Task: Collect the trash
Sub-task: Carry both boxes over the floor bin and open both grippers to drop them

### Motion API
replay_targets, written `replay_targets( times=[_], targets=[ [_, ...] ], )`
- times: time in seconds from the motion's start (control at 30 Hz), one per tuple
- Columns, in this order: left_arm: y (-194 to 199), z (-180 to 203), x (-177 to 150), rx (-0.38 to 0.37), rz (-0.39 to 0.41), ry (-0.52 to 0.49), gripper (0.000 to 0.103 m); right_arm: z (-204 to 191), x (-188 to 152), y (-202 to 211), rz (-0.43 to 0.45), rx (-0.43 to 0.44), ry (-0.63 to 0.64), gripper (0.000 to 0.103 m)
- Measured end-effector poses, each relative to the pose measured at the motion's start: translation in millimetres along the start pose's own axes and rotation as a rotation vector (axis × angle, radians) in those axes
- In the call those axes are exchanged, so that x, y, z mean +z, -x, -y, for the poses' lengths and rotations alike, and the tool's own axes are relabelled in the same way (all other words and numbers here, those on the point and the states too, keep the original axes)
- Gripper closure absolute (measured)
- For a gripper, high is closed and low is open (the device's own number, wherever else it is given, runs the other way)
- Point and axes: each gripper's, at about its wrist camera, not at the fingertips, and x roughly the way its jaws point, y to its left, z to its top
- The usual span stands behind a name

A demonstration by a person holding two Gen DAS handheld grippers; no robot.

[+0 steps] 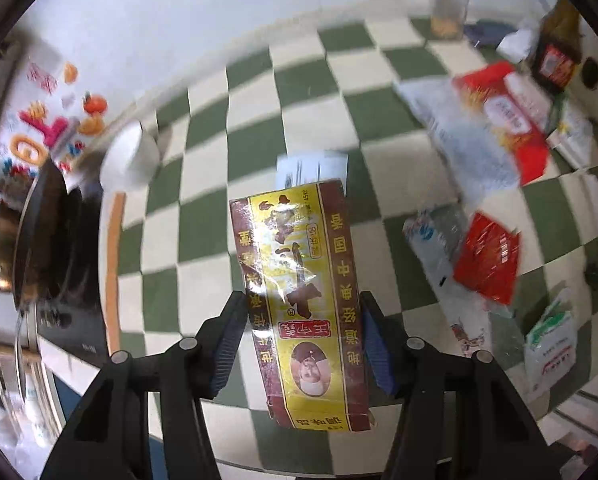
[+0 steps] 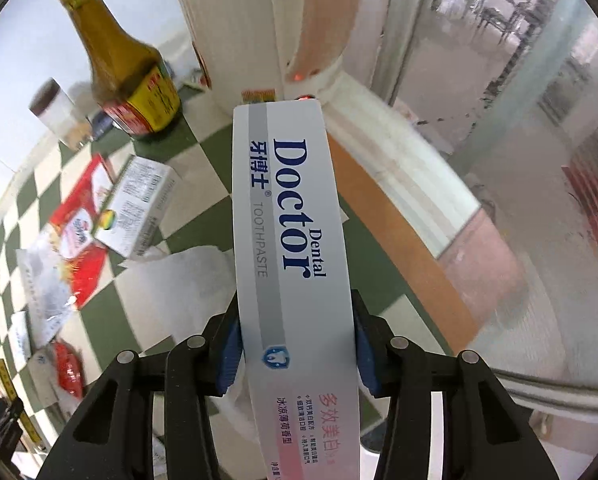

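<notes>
My left gripper (image 1: 303, 344) is shut on a yellow and brown seasoning box (image 1: 299, 280) and holds it above the green and cream checkered tablecloth (image 1: 251, 128). My right gripper (image 2: 297, 348) is shut on a white Dental Doctor toothpaste box (image 2: 291, 216), held above the table's right edge. Trash lies on the cloth: a red and white wrapper (image 1: 503, 120), also in the right wrist view (image 2: 79, 232), a red packet (image 1: 487, 256), a small white carton (image 2: 139, 204), a white and green packet (image 1: 547, 344) and crumpled white paper (image 2: 187, 280).
A brown sauce bottle (image 2: 127, 68) and a brown-lidded jar (image 2: 59, 116) stand at the table's far side. A white bowl (image 1: 131, 152) and a dark pan (image 1: 47, 232) sit at the left. A white appliance (image 2: 259, 28) stands past the toothpaste box. The orange table edge (image 2: 399, 224) runs on the right.
</notes>
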Motion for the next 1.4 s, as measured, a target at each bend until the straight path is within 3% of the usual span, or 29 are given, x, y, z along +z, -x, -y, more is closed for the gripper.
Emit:
replay_targets(
  times=[0.17,0.3,0.4,0.6,0.67,0.77,0.87,0.97,1.13,1.27,1.4],
  targets=[
    [37.1,0.7,5.1,-0.053,0.120,-0.091,0.050,14.7,-38.1,29.5,0.049,-0.005,-0.099,0.054],
    [63.6,19.1,4.1,-0.132,0.197,-0.194,0.050,35.4,-92.5,49.5,0.074,-0.027,-0.208,0.054],
    [87.0,53.5,-3.3,-0.221,0.240,-0.308,0.050,61.3,-145.9,62.9,0.075,-0.043,-0.325,0.054],
    [139.6,171.4,-60.6,-0.418,0.279,-0.626,0.050,138.7,-262.2,75.8,0.049,-0.083,-0.569,0.054],
    [152.2,211.7,-85.7,-0.467,0.264,-0.717,0.050,172.7,-311.5,73.3,0.022,-0.098,-0.677,0.054],
    [154.1,285.7,-135.6,-0.535,0.182,-0.871,0.050,217.5,-377.2,59.7,-0.032,-0.104,-0.808,0.054],
    [126.2,361.1,-188.9,-0.566,0.057,-0.994,0.050,261.7,-443.4,21.9,-0.110,-0.078,-0.926,0.054],
    [73.7,432.0,-242.5,-0.561,-0.069,-1.087,0.050,300.0,-497.3,-37.0,-0.179,-0.021,-1.002,0.054],
    [-60.0,540.8,-332.1,-0.539,-0.309,-1.202,0.050,345.3,-560.0,-165.0,-0.258,0.076,-1.077,0.054],
    [-157.2,602.4,-395.7,-0.473,-0.404,-1.301,0.049,365.3,-592.9,-267.3,-0.315,0.142,-1.099,0.054],
    [-221.0,635.7,-438.1,-0.415,-0.459,-1.350,0.044,373.7,-613.3,-347.0,-0.369,0.196,-1.082,0.052]
  ],
)
